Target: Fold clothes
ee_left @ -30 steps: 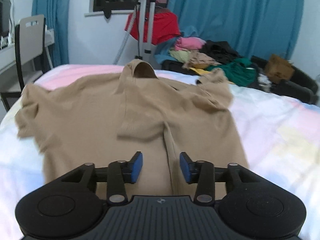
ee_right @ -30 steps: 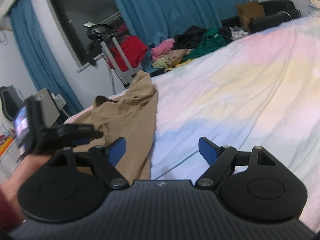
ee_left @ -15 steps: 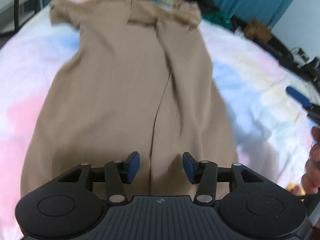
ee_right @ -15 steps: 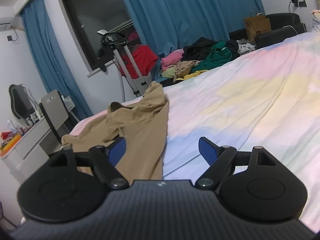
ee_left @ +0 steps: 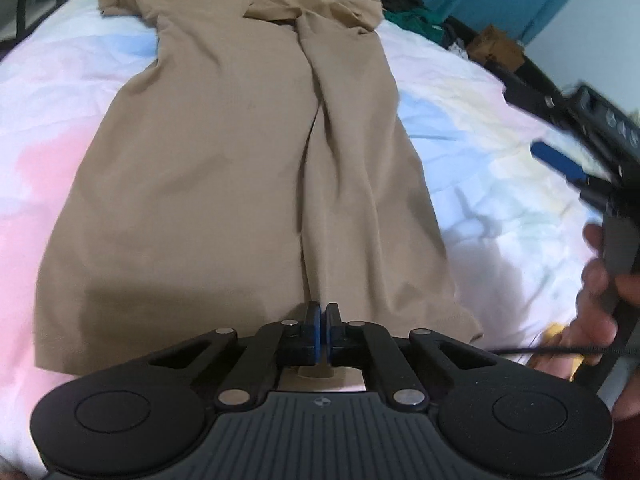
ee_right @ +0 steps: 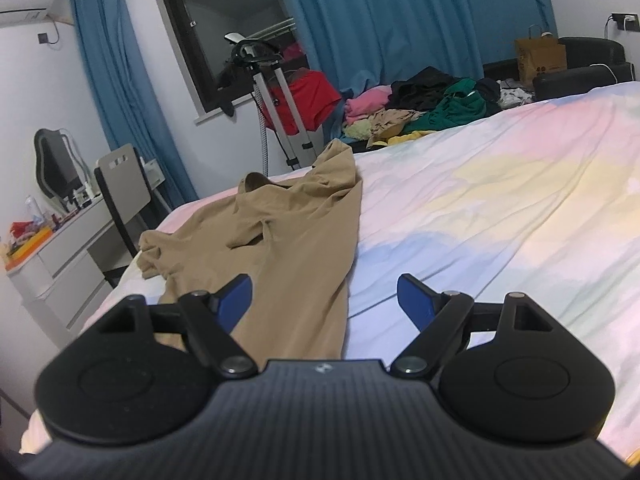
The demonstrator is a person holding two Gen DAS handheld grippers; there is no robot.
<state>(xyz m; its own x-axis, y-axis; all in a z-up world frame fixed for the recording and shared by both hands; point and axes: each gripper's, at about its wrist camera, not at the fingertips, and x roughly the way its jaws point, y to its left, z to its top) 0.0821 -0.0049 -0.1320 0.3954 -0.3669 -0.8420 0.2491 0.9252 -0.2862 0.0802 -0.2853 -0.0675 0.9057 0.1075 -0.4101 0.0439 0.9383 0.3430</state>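
The left wrist view looks steeply down on a tan shirt [ee_left: 248, 168] spread along the bed [ee_left: 60, 92], collar toward the far edge, hem toward the near edge, with its right side folded in over the middle so a long crease runs down the cloth. The left gripper [ee_left: 321, 326] sits at the hem by the foot of that crease, its blue pads pressed together; a bit of tan cloth shows just behind them, so the hem seems pinched, though the pads hide the contact itself. This view alone shows the person's hand [ee_left: 596, 300] at the right edge of the picture, wrapped around the handle of the other tool above the sheet, beside the shirt.

The right wrist view is much flatter and takes in the room: blue curtains [ee_right: 384, 20], a dark window [ee_right: 224, 24], a desk [ee_right: 60, 248] with a chair [ee_right: 120, 188] beyond the bed's left edge, and a heap of clothes [ee_right: 420, 108] past the far edge. The right gripper [ee_right: 324, 300] hangs over the shirt's folded edge with its jaws wide apart and holding nothing.
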